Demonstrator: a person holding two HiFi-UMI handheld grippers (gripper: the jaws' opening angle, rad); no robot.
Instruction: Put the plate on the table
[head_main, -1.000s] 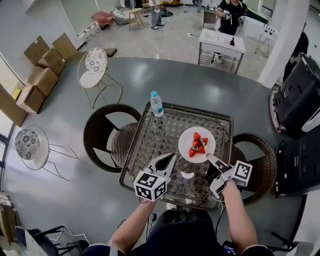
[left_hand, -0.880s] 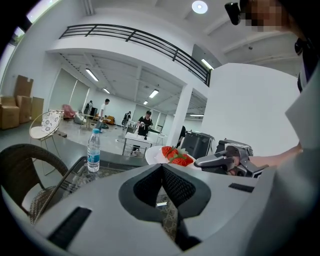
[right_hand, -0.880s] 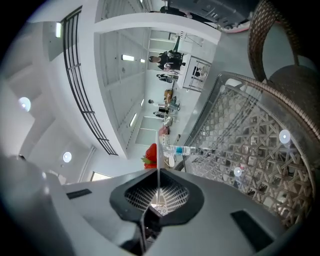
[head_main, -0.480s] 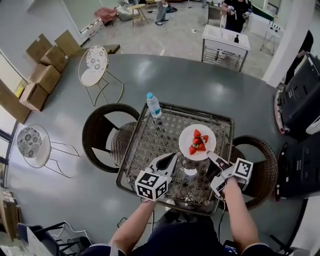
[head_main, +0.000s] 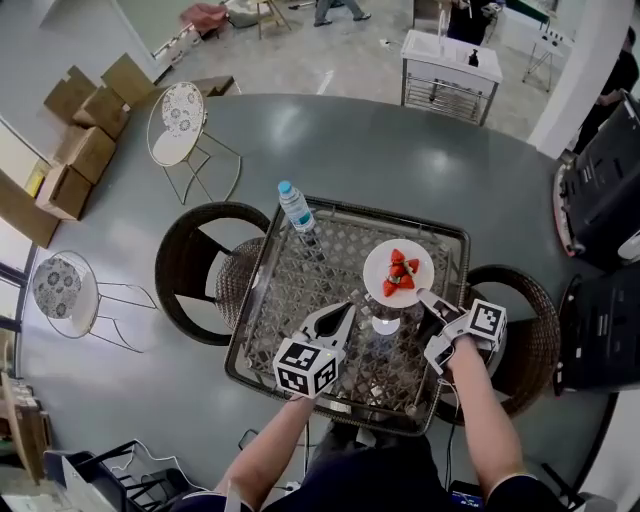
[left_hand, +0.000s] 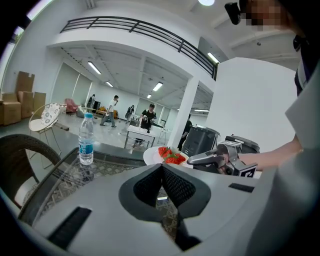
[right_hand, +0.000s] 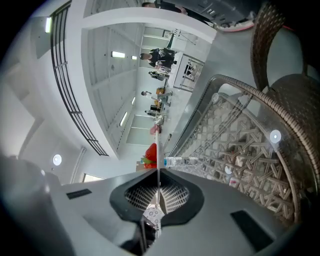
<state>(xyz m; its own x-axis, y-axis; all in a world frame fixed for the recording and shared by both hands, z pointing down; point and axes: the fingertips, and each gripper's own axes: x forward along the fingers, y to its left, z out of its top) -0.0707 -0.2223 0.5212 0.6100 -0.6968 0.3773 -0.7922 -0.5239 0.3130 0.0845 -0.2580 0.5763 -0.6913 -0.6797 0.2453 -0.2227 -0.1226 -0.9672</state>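
My right claw (head_main: 432, 303) is clamped on the near rim of the plate (head_main: 379, 267) of strawberries (head_main: 399, 277), holding it over the counter's (head_main: 300, 290) far right part. My left claw (head_main: 348, 310) is closed on nothing, near the front edge. The bottle (head_main: 293, 207) stands at the far left corner; I can't read its blue label. The glass between them lies open.

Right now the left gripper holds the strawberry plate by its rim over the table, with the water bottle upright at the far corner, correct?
No: the right gripper holds the plate by its rim, edge-on between its jaws in the right gripper view; the left gripper is shut on nothing. The water bottle is upright at the far corner of the table.
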